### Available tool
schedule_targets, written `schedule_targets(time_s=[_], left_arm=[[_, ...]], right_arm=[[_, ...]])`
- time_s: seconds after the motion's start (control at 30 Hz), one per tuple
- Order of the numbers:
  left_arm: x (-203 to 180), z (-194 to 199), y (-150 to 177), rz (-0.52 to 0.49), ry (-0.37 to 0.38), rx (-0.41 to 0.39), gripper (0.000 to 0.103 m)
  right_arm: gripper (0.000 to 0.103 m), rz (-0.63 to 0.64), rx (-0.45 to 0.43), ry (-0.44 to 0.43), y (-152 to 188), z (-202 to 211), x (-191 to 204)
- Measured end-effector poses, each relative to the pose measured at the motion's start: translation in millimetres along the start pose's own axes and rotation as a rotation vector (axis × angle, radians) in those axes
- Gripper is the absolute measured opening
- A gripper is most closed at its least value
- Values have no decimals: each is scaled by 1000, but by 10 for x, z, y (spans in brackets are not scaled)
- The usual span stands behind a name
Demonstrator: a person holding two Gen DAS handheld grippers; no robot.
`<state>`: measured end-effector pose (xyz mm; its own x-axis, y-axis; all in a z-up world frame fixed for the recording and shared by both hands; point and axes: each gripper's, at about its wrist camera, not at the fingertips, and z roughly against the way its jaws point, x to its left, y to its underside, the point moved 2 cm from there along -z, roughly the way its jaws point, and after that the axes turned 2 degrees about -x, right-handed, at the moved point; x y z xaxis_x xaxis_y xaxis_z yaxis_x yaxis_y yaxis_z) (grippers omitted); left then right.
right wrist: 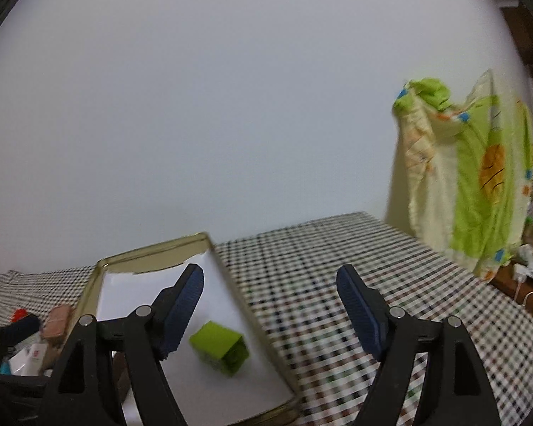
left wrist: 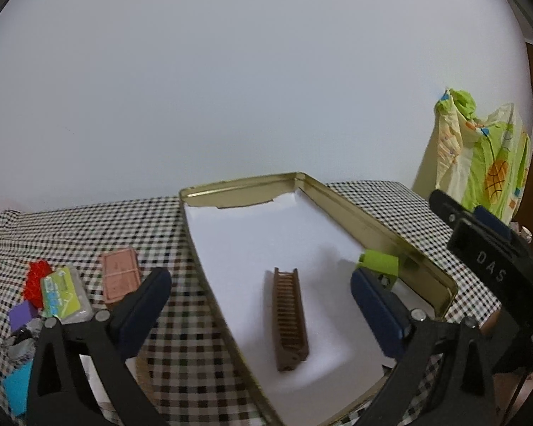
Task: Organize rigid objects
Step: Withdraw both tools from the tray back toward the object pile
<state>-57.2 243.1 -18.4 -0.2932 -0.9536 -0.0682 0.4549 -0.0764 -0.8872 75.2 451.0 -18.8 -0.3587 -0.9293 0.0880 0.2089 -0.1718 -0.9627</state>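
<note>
Now left gripper (left wrist: pixel 259 301) wide, empty, over tin (left wrist: pixel 373 220); brown comb (left wrist: pixel 289 316) between fingers, long axis along them. Right gripper (right wrist: pixel 270 305) wide, green block (right wrist: pixel 220 349) lower-left.

one tin (left wrist: pixel 373 220), one comb (left wrist: pixel 289 319), one green block (right wrist: pixel 220 349)

A home room: checkered tablecloth (right wrist: pixel 355 266), patterned bedsheet (right wrist: pixel 472 177) against plain wall.

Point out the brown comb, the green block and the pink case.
brown comb (left wrist: pixel 289 319): left wrist view, middle of its toothed length.
green block (right wrist: pixel 220 346): right wrist view, its top face.
pink case (left wrist: pixel 120 278): left wrist view, centre of its lid.
</note>
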Motion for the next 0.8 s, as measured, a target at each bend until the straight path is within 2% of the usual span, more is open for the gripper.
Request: schedule_targets(time_s=[0.2, 0.37, 0.6, 0.8], left_arm=[[136, 120, -16, -27, -69, -65, 102], [373, 202, -17, -16, -120, -84, 102], [648, 256, 32, 30, -151, -77, 102], [786, 336, 117, -5, -172, -76, 102]], right_arm=[[79, 38, -114, 73, -52, 153, 42], [79, 20, -117, 95, -48, 167, -8], [79, -19, -108, 115, -17, 257, -22], [79, -6, -118, 98, 20, 383, 160]])
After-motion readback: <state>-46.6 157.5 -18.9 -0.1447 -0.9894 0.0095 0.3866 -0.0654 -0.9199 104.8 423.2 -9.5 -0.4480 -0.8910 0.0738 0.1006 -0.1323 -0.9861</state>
